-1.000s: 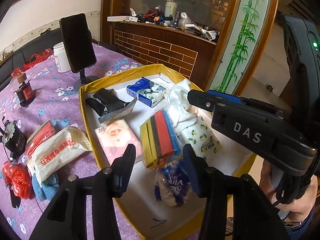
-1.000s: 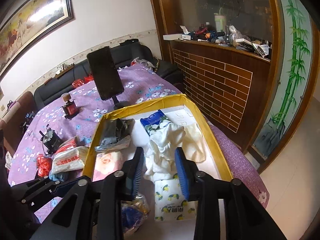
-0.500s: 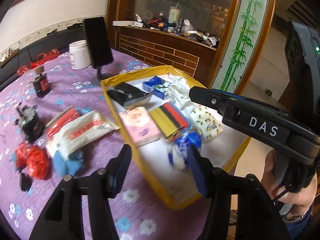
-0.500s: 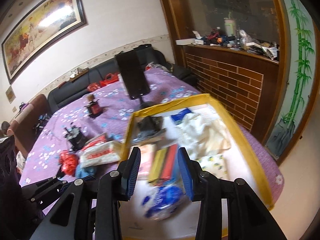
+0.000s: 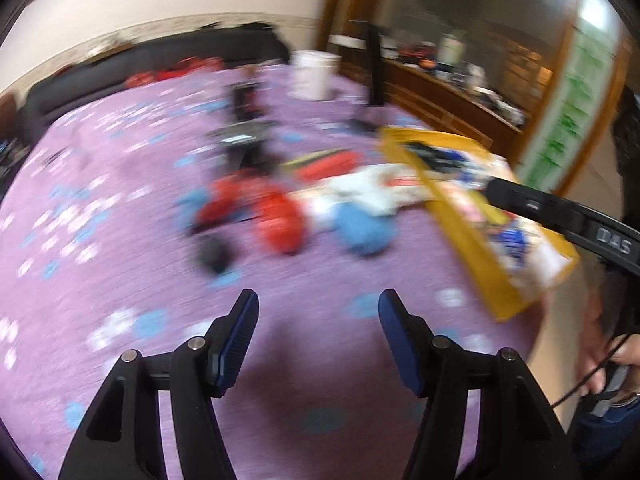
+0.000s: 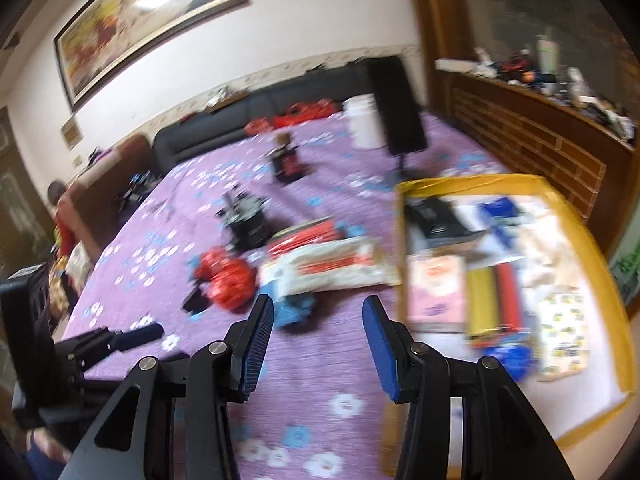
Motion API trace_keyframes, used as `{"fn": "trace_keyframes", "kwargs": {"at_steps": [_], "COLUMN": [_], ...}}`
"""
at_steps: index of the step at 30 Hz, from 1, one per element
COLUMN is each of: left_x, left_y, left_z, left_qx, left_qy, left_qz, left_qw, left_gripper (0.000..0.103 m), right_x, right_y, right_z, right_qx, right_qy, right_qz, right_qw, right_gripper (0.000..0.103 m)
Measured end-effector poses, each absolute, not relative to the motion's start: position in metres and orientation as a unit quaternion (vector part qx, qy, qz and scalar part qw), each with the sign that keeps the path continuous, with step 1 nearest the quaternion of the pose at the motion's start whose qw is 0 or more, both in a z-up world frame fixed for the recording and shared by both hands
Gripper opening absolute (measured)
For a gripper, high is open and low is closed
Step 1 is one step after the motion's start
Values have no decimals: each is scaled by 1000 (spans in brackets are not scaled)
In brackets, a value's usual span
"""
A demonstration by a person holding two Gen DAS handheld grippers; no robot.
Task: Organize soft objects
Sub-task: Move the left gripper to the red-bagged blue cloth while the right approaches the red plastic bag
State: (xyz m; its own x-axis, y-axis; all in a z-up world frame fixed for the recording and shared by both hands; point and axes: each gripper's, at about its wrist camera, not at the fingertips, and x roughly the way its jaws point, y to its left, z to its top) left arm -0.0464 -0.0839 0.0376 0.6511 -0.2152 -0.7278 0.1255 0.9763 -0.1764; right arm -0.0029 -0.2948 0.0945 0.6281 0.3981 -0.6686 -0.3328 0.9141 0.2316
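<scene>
1. Nearest in both wrist views, the left gripper [image 5: 318, 310] and the right gripper [image 6: 318, 316] hover over the purple flowered worktop [image 6: 312, 364] with their jaws spread wide and nothing between them.
2. Just beyond the right gripper's jaws, outside the box, lies a blue soft bundle [image 6: 294, 308], touching or just beside a white packet with red print [image 6: 328, 266]. A crumpled red bag [image 6: 226, 276] sits to the left of them, and a flatter red pack [image 6: 308, 234] just behind the white packet. By my reading these are what is left to gather.
3. To the right stands the yellow-rimmed box [image 6: 402, 240], already fairly full: a pink tissue pack [image 6: 436, 290], a yellow-and-red striped bundle [image 6: 496, 296], a blue-and-white bag [image 6: 510, 356], a lemon-print tissue pack [image 6: 564, 328], white cloth [image 6: 552, 240], a blue pack [image 6: 500, 210] and a dark item [image 6: 436, 216] at the far corner.
4. I judge the task well past halfway, with only a handful of pieces outside the box.
5. Farther off stand a black phone on a stand [image 6: 398, 108] and a white tub [image 6: 362, 120], neither soft. Both views are motion-blurred, so finer detail is uncertain.
</scene>
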Motion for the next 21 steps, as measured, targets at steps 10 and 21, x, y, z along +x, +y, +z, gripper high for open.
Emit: {"fn": "trace_keyframes", "kwargs": {"at_steps": [10, 21], "left_x": [-43, -42], "left_y": [-11, -7], "left_z": [27, 26], "left_qx": [-79, -103], "left_qy": [391, 388], "left_qz": [-4, -20], "left_qw": [917, 916], "left_gripper": [64, 64], "right_x": [41, 79], "right_y": [-188, -147], "right_z": [58, 14], "right_qx": [5, -36], "right_qy": [451, 474], "right_qz": [273, 239], "right_qw": [850, 847], "right_gripper": [51, 39]}}
